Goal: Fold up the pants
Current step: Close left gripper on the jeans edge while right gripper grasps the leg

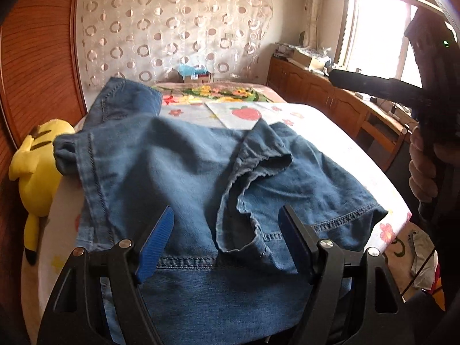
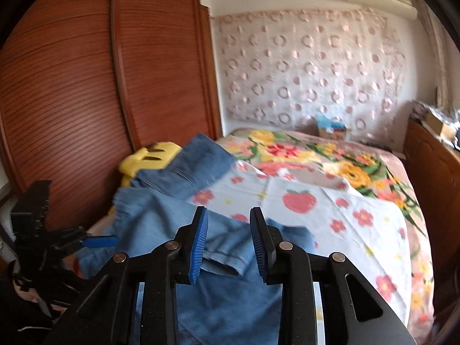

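Two views: I report each in turn.
Left view: left gripper (image 1: 227, 244) spread wide, holding nothing, above the pants (image 1: 184, 178) lying rumpled on the bed (image 1: 339, 132).
Right view: right gripper (image 2: 228, 244) spread, empty, over a folded hem.
Risk: I judge that pinching one layer only would drag the bunched cloth toward the yellow toy (image 1: 37, 166).

Right gripper (image 2: 228, 241) jaws parted above rumpled, slightly blurred pants (image 2: 184, 218), floral bed (image 2: 373, 215)
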The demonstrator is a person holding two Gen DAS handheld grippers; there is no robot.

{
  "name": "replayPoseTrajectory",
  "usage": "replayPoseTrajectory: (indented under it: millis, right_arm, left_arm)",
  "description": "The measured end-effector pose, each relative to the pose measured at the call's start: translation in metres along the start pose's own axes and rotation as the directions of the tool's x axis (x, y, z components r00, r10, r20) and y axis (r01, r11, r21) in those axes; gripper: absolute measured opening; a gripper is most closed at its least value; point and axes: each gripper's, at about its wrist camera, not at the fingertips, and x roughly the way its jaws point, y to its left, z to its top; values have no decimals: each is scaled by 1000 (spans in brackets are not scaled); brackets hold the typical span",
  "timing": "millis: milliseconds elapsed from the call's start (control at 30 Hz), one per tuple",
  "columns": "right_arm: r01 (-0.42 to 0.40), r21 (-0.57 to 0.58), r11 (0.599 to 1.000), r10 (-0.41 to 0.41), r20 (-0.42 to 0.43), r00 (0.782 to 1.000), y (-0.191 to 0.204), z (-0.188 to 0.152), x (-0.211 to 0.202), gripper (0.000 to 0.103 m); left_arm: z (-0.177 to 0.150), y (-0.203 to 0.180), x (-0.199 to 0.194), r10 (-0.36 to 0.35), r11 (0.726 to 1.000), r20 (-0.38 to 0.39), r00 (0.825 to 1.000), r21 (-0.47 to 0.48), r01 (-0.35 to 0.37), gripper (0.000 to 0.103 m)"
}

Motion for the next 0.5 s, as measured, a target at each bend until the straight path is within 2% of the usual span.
replayPoseTrajectory:
  millis: [133,200,233,333,500]
  right_arm:
    - [2,24,1000,-1,-52,999,-2,1,27,43]
    - [7,23,1000,-5,-75,997,3,19,43,43]
    - [4,25,1000,-2,-88,996,-1,32,54,43]
    - [-10,29,1000,14,-136,991,-2,38,68,43]
    - [-18,19,1000,21,-211,977,8,40,76,43]
  left_arm:
    - [-4,1,10,5,1000,-26,1000,-3,-5,76]
    - [-6,2,13,-2,1000,-30,1000,1,2,76]
    - [-6,2,14,-10,1000,-31,999,2,11,72]
    - [-9,1,18,-24,1000,-39,999,12,24,54]
    - [-15,-1,25,-55,998,-58,997,22,56,42]
